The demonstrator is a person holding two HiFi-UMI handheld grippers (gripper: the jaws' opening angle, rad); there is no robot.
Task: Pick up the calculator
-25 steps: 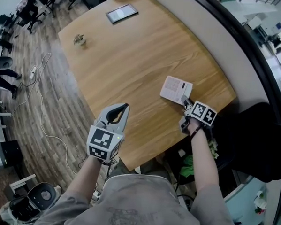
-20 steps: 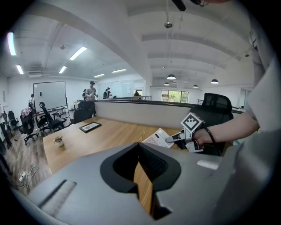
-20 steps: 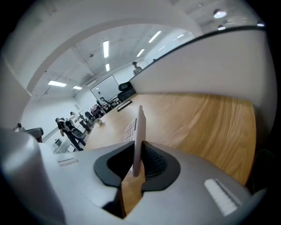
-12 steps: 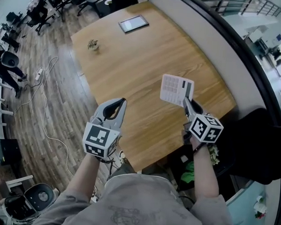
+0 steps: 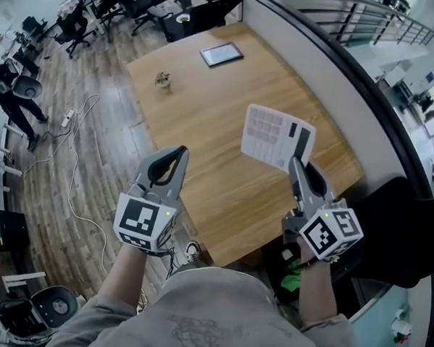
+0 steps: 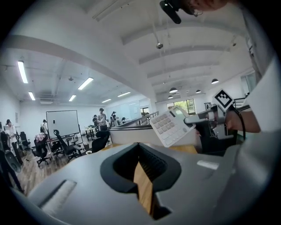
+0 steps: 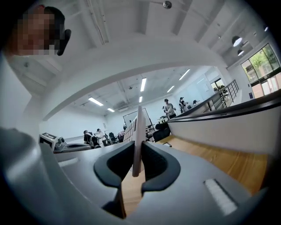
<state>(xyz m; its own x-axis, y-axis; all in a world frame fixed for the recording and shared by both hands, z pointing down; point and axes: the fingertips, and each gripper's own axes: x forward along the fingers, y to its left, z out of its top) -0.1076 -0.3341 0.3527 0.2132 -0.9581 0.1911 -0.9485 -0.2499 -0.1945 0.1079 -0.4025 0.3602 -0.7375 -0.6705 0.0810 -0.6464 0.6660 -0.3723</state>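
White flat plastic calculator (image 5: 277, 138), dark display strip at one end: clear of the light wooden desk (image 5: 229, 83), in the air above its near right part, gripped by one short end.
Right tongs (image 5: 297, 165): narrow, pads pressed on both faces of the calculator.
Left tongs (image 5: 180, 153): closed tip to tip, empty, well apart at the left.
Step, as judged: pick-up all but complete.
Next move: firm grip, level carry, no loosening.

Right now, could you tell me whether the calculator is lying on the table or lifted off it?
Lifted off: the right tongs clamp one edge of the calculator, which sits in the air, clear above the table.
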